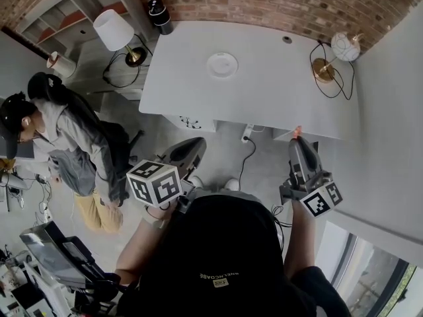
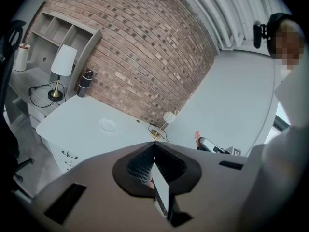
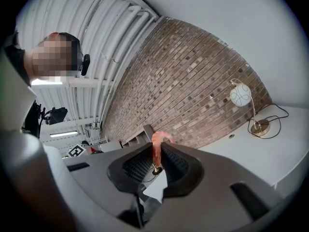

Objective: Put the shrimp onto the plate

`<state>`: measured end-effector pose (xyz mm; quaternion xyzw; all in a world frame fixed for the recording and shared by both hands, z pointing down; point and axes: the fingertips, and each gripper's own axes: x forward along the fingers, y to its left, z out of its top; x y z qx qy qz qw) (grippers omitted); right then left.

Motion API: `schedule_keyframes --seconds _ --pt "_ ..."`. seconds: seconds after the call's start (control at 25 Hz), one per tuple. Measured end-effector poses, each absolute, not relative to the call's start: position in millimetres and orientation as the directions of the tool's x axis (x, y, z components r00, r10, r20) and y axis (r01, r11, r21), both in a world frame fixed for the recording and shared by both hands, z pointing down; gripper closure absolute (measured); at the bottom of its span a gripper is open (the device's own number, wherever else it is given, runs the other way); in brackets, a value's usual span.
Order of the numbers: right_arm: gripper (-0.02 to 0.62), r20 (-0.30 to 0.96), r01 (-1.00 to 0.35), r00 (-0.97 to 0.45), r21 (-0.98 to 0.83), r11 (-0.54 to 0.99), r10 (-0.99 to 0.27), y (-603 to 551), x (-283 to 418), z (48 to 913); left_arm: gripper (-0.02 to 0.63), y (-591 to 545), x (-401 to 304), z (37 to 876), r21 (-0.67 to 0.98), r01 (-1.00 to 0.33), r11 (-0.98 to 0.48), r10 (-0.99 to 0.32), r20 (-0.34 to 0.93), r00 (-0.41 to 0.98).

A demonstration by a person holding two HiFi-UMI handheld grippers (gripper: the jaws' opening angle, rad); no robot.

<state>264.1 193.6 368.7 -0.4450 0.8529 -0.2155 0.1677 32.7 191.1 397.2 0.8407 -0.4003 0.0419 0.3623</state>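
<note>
A pink shrimp [image 3: 158,146] is pinched between the jaws of my right gripper [image 3: 157,151], its curled tail sticking up above them; its pink tip [image 1: 297,131] shows in the head view. My right gripper [image 1: 299,144] hangs off the near right edge of the white desk [image 1: 264,98]. A white plate [image 1: 222,65] lies on the desk towards the back, also seen as a faint white plate [image 2: 107,125] in the left gripper view. My left gripper [image 1: 192,147] is held below the desk's near edge, jaws together with nothing between them [image 2: 153,151].
A globe lamp [image 1: 342,48] with a brass base and black cord stands at the desk's right end. A dark flask [image 1: 159,15] is at its back left corner. A white shade lamp [image 1: 115,35] stands on a side unit. A seated person [image 1: 59,137] is to the left.
</note>
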Motion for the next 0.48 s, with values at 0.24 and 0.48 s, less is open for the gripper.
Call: schedule_keyframes --seconds 0.24,0.48 --pt "0.543 -0.097 -0.684 -0.552 -0.515 0.516 -0.828 189 271 364 0.603 190 39 394 0.570 -0.707 -0.418 -0.640 0.367 0.675" --pt "0.543 -0.105 -0.685 -0.547 -0.514 0.516 -0.831 192 296 365 0.603 192 54 391 0.556 -0.721 -0.414 -0.653 0.371 0.660"
